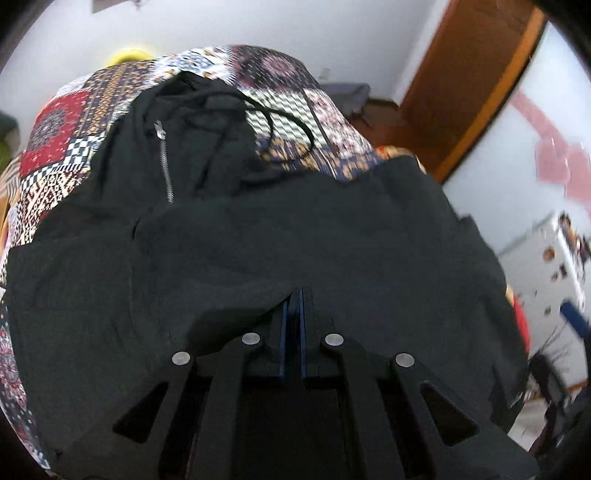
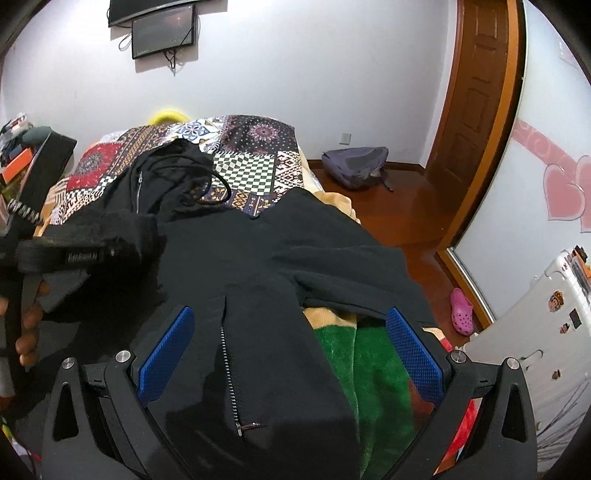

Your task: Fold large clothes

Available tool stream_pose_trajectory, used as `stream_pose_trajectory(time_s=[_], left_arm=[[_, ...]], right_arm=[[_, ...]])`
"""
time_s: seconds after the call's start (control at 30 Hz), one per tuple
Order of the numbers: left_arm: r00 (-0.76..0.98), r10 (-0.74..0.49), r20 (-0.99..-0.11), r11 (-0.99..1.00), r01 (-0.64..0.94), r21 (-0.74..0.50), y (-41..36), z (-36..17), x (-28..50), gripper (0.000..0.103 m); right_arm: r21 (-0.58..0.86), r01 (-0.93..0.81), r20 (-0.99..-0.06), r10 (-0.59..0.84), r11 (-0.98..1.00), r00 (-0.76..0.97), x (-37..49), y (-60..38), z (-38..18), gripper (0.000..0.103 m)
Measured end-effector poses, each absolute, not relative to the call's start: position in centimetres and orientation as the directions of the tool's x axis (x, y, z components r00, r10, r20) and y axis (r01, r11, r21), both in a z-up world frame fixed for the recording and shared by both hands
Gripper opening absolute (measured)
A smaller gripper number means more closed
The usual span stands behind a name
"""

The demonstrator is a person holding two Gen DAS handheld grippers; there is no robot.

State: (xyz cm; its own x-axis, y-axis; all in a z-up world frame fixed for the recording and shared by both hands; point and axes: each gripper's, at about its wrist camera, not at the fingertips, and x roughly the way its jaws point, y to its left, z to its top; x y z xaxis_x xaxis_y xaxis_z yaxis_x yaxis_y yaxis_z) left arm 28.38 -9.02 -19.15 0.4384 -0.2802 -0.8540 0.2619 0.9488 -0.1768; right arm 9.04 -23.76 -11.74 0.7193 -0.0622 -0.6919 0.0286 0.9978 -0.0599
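Black jacket hem hidden under closed jaws

One black zip-up hooded jacket lies on one bed under a single multicoloured patchwork-print cover, with one green plush blanket beside it. Two dark wall screens, one grey backpack and one pink clog complete the count.

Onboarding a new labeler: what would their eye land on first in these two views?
The big black zip-up jacket sprawled across the bed fills both views. Under it, toward the far wall, lies a bright patchwork bedspread. In the right wrist view the right tool hangs wide open over the jacket's zipper, blue pads either side.
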Motion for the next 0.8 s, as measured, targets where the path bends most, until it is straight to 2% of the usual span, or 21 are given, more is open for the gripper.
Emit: stream_pose_trajectory(time_s=[0.17,0.27,0.3,0.33,0.47,0.6,0.8], left_arm=[[0.413,-0.260,-0.873,0.931,0.346,-0.114,-9.2,-18.9,26.1,0.016],[0.470,-0.230,-0.852,0.932,0.359,-0.054,-7.7,-17.5,24.1,0.036],[0.491,-0.224,-0.842,0.934,0.355,-0.041,-7.1,-17.0,23.7,0.048],[0.515,-0.217,-0.829,0.938,0.347,-0.029,-6.3,-16.4,23.2,0.055],[0.595,-0.168,-0.786,0.958,0.285,0.011,-2.0,-13.9,21.8,0.057],[0.650,-0.116,-0.751,0.981,0.192,0.014,3.2,-12.0,20.6,0.067],[0.678,0.005,-0.735,0.997,0.050,0.053,9.9,-11.6,19.5,0.070]], right_arm=[[-0.088,-0.014,-0.681,-0.050,0.996,0.731,9.5,-22.1,-11.0,0.103],[-0.117,-0.047,-0.666,-0.043,0.992,0.745,10.0,-21.0,-10.5,0.103],[-0.126,-0.061,-0.660,-0.038,0.990,0.750,10.2,-20.5,-10.2,0.103],[-0.134,-0.072,-0.656,-0.034,0.988,0.754,10.4,-20.1,-10.0,0.103],[-0.159,-0.144,-0.647,0.007,0.977,0.763,11.8,-17.5,-9.2,0.103],[-0.176,-0.239,-0.659,0.066,0.955,0.749,13.3,-14.4,-9.2,0.103],[-0.190,-0.399,-0.732,0.141,0.897,0.667,15.8,-9.3,-11.2,0.103]])
